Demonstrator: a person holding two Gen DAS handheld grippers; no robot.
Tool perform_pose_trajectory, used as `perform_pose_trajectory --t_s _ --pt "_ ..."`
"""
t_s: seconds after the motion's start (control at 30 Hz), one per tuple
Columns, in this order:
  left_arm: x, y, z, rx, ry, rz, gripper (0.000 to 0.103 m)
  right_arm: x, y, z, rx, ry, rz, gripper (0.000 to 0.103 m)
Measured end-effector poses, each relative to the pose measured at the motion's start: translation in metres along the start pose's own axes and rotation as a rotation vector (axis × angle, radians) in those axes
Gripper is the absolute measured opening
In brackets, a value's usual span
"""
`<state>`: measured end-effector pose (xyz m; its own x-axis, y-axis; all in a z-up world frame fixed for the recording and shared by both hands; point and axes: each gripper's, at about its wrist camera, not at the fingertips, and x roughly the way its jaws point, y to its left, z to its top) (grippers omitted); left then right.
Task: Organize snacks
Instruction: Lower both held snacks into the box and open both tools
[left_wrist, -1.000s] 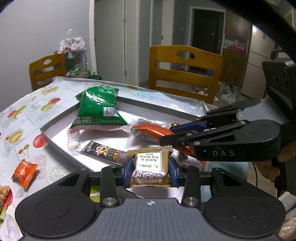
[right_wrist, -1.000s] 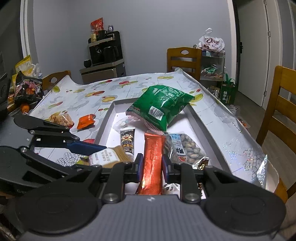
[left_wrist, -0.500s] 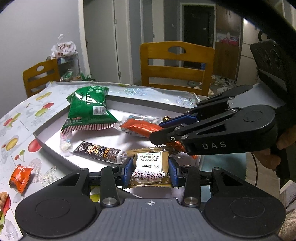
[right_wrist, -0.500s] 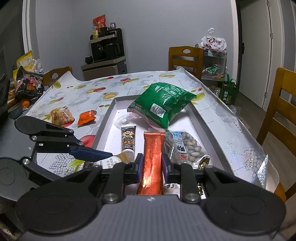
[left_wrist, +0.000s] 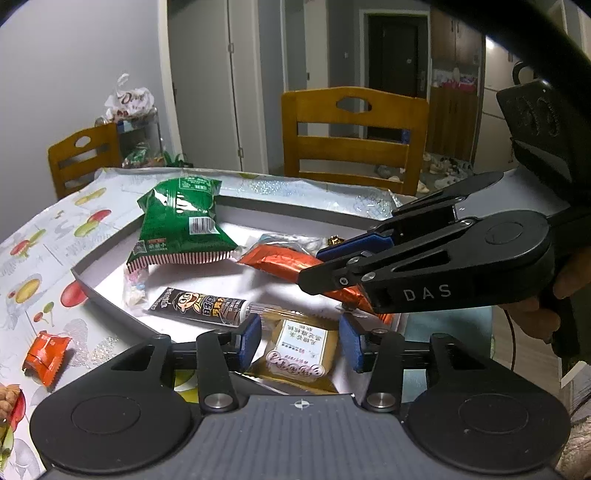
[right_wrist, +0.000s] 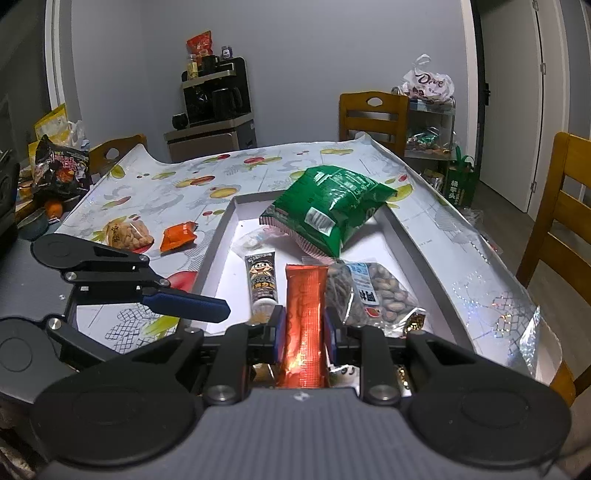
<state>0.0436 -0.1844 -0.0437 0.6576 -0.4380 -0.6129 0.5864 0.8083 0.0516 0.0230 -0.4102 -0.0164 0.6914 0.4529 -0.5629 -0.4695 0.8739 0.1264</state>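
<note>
the table is covered with a shiny cloth that has fruit pictures on it, and the cloth bends up at the far edge. on it lies a shallow white tray with grey walls, and both grippers are at its near end.

the left gripper has its jaws opening; a tan cookie packet lies between the blue pads and they do not press it now, there is a gap on each side. the packet rests at the near edge of the tray. just beyond this gripper lies a dark tube snack, and further beyond it a green bag.

the right gripper is clamped on an orange bar, which points away from it along the tray. just to the right of the bar is a clear bag of nuts. outside the tray, to the left of the left gripper, a small orange packet lies on the cloth, and beyond it another bag of nuts.

around the table stand wooden chairs. by the far grey wall is a low cabinet with a black coffee machine, and a rack with a white plastic bag on top stands near the white doors. a dark door is seen deeper in the room.
</note>
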Motion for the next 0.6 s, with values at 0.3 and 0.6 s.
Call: perform_pose_trajectory --t_s 0.3,0.6 --pt "-0.0022 0.0004 -0.0008 0.001 -0.01 0.0 0.053 -0.0026 0.0036 0.0004 -0.006 -0.005 0.005 0.021" --pt "-0.0057 0.0026 -0.002 -0.01 -0.024 0.01 0.069 -0.0036 0.0035 0.0025 0.013 0.002 0.001 0.026"
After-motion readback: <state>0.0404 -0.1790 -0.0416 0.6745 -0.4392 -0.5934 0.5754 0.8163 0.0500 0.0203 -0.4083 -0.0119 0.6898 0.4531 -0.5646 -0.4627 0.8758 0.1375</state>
